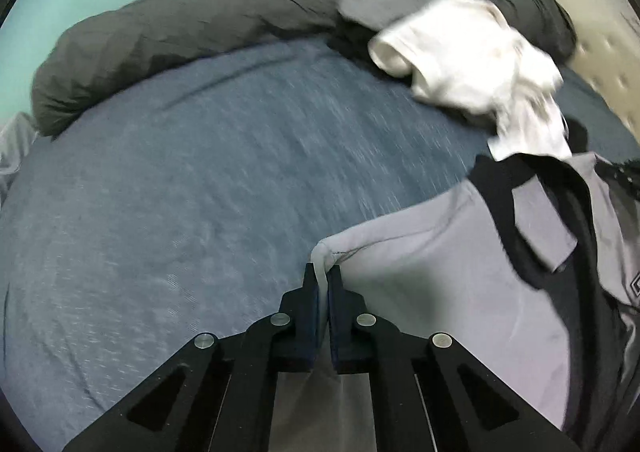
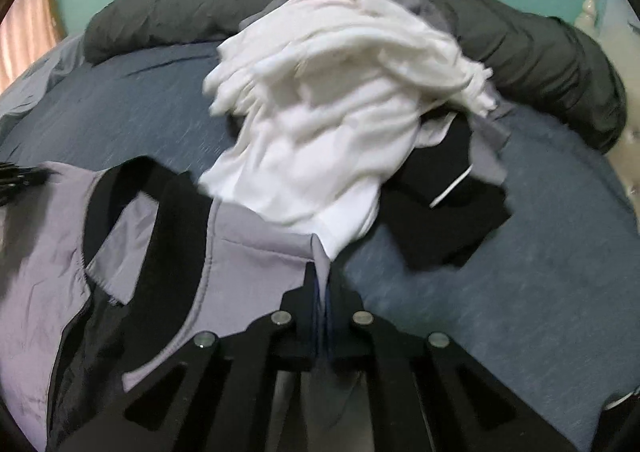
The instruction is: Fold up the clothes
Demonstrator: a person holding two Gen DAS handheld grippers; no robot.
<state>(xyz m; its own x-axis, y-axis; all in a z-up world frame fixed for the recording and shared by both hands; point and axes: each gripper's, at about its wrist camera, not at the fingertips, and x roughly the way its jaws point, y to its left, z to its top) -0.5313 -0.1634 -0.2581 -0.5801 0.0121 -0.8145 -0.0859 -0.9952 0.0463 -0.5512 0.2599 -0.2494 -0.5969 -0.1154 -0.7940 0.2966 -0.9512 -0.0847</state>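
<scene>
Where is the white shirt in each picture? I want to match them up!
Left wrist view: the white shirt is crumpled at the upper right, beyond the grey and black garment pinched in the left gripper.
Right wrist view: the white shirt fills the upper centre, just beyond the right gripper.
Shared landmark: the rolled dark grey duvet lies behind the shirt, along the far edge of the bed, in both views.

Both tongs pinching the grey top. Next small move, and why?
Probably draw the two tongs apart to pull the grey top taut. Left tongs and right tongs each clamp an edge, but the fabric between sags and a white garment overlaps it.
</scene>
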